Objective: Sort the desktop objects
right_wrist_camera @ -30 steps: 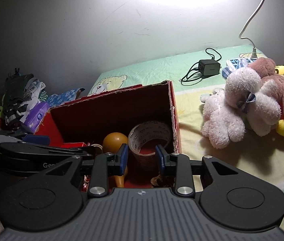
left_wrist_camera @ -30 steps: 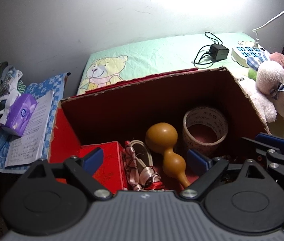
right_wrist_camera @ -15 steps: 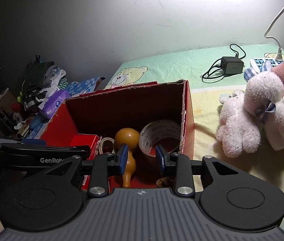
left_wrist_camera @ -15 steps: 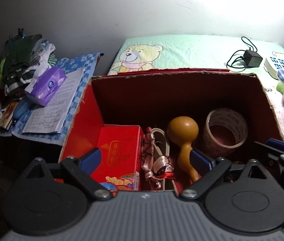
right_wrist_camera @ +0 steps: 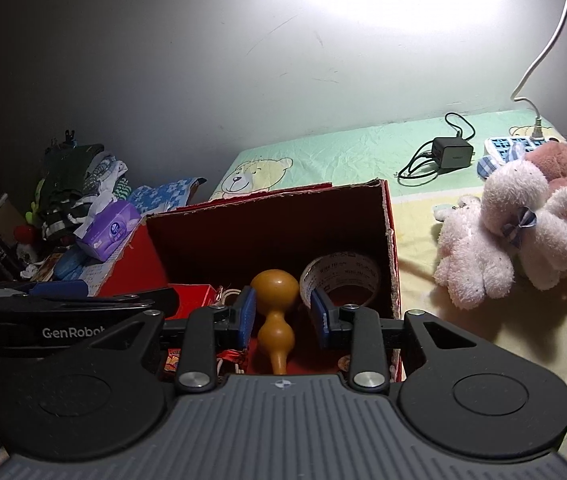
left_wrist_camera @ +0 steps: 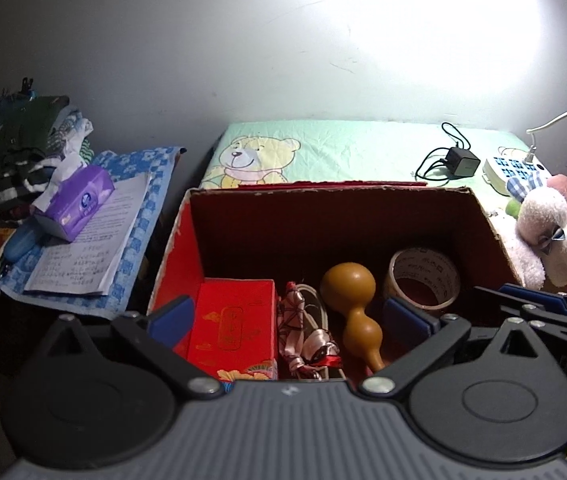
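Now the gourd (left_wrist_camera: 350,308) lies in the red cardboard box (left_wrist_camera: 175,248), between a tape roll (left_wrist_camera: 423,278) and a ribbon bundle (left_wrist_camera: 307,332), red carton (left_wrist_camera: 231,326) leftmost. Left gripper (left_wrist_camera: 289,320) has swung leftward, jaws wide apart, empty. Right gripper (right_wrist_camera: 283,316) jaws, opened wider than before, flank the gourd without touching.
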### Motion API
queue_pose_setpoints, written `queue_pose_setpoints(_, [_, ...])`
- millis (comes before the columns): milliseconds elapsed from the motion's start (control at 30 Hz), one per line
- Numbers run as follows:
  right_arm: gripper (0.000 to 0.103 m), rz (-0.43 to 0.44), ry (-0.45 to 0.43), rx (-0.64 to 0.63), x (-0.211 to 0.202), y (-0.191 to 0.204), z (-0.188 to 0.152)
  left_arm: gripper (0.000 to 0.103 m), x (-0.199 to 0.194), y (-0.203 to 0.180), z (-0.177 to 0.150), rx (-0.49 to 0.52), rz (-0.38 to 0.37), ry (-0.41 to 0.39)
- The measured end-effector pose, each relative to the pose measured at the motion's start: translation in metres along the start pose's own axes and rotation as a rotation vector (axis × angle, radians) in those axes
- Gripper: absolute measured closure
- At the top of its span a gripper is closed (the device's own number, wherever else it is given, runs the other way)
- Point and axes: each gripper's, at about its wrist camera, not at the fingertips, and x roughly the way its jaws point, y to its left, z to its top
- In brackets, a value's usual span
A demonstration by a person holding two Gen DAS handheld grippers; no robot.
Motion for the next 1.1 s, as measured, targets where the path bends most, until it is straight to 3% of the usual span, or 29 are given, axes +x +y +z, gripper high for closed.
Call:
queue_pose_setpoints(233, [0.070, -0.093, -0.011, 0.021, -0.019, 0.010, -0.031, 0.001, -0.011, 0.007, -0.026, 0.045, -0.079, 0.069])
queue_pose_setpoints(400, [0.063, -0.132, 0.047, 0.038, -0.018, 0.010, -0.048, 0.001, -0.009, 0.003, -0.051, 0.080, -0.049, 0.142])
queue_pose_setpoints(533, [0.061, -0.121, 0.079, 0.039, -0.018, 0.008, -0.057, 0.001, 0.002, 0.004, -0.068, 0.066, -0.009, 0.228])
queue_pose_setpoints(767, [0.061, -0.104, 0.159, 0.044, -0.019, 0.006, -0.070, 0.001, 0.003, 0.000, -0.085, 0.054, 0.065, 0.297])
queue_pose_setpoints(900, [0.061, -0.089, 0.183, 0.018, -0.021, 0.007, -0.075, 0.001, 0.007, -0.002, -0.096, 0.022, 0.046, 0.356])
queue_pose_setpoints(1100, [0.061, -0.039, 0.186, -0.039, -0.022, 0.017, -0.073, 0.001, 0.007, -0.001, -0.099, 0.012, 0.077, 0.372])
